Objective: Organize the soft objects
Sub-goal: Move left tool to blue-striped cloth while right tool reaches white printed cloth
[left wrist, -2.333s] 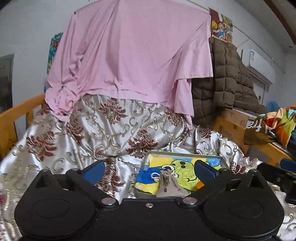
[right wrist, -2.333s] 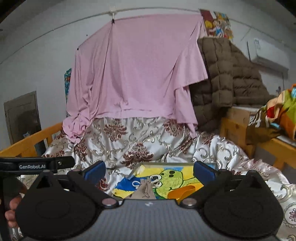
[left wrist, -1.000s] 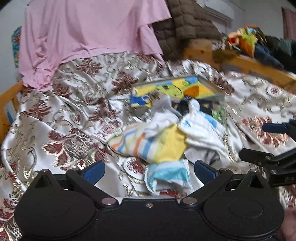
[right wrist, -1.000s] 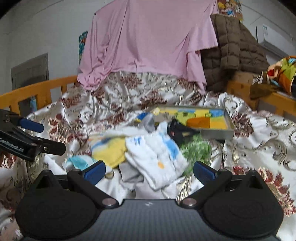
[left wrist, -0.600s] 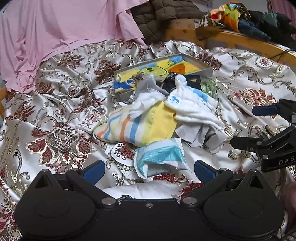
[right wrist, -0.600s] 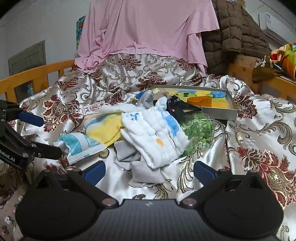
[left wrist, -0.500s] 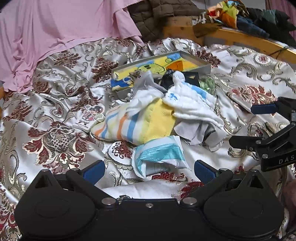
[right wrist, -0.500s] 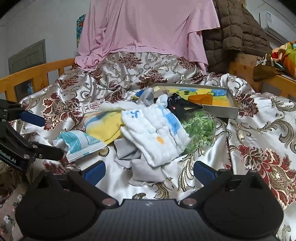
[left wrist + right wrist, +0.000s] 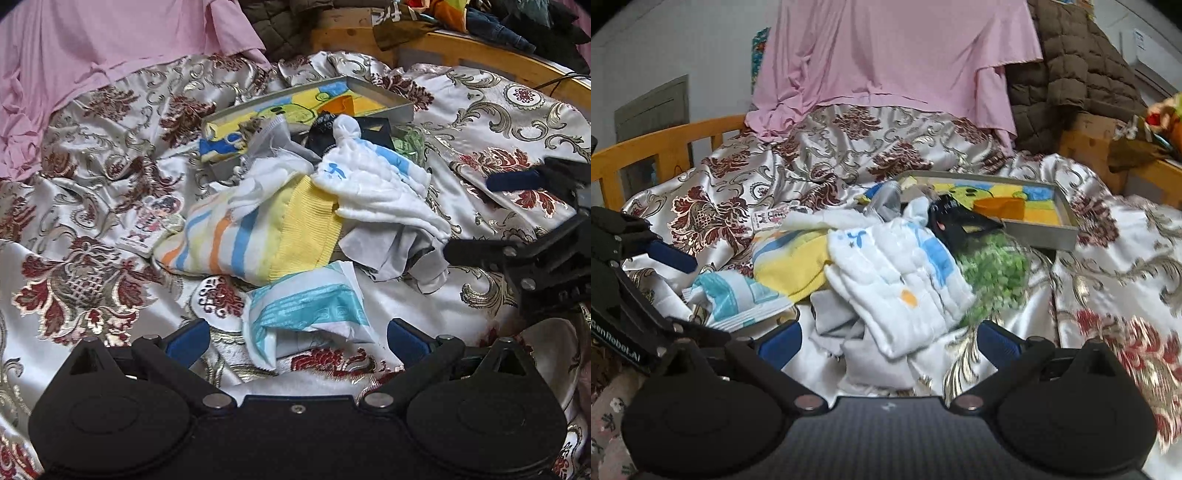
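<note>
Since 2.3 s ago both views have dropped from the hung pink sheet [image 9: 894,55] to the brocade bedspread [image 9: 92,258], where a heap of soft things now fills the middle. Largest to smallest: white quilted cloth [image 9: 373,184] on top, striped yellow towel [image 9: 255,236] under its left edge, grey cloth [image 9: 399,247] below, teal-and-white packet [image 9: 306,310] nearest, all touching before the cartoon-printed tray [image 9: 384,98]; a green mass [image 9: 993,273], perhaps a bag, is blurred. Left gripper [image 9: 297,339] and right gripper [image 9: 888,341]: fingers wide apart, empty.
</note>
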The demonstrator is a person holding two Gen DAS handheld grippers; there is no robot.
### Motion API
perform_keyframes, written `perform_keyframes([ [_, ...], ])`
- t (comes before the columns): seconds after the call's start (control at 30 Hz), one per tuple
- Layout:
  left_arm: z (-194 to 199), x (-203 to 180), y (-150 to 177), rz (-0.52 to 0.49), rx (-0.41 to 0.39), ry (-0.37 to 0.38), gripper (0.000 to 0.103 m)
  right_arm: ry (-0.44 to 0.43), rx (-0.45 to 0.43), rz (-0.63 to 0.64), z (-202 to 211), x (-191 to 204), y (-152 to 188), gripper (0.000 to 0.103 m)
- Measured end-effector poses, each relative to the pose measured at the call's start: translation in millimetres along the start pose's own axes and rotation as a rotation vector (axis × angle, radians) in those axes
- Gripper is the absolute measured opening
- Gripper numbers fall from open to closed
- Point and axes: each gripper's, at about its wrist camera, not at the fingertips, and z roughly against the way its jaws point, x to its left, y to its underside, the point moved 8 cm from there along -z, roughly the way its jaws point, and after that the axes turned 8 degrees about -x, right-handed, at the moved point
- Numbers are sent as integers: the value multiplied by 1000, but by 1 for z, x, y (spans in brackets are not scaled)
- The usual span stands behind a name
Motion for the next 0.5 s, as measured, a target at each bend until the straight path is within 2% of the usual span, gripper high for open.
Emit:
perform_keyframes([
  [0.23,-10,0,-1,19,12,18,92,-41,4,-60,-26,-9,-5,103],
  [0.4,-18,5,-5,76,23,20,90,-43,-3,-81,-45,-13,-8,102],
  [0.5,-24,9,-7,115,39,23,86,-57,7,-115,-56,-15,-8,98],
])
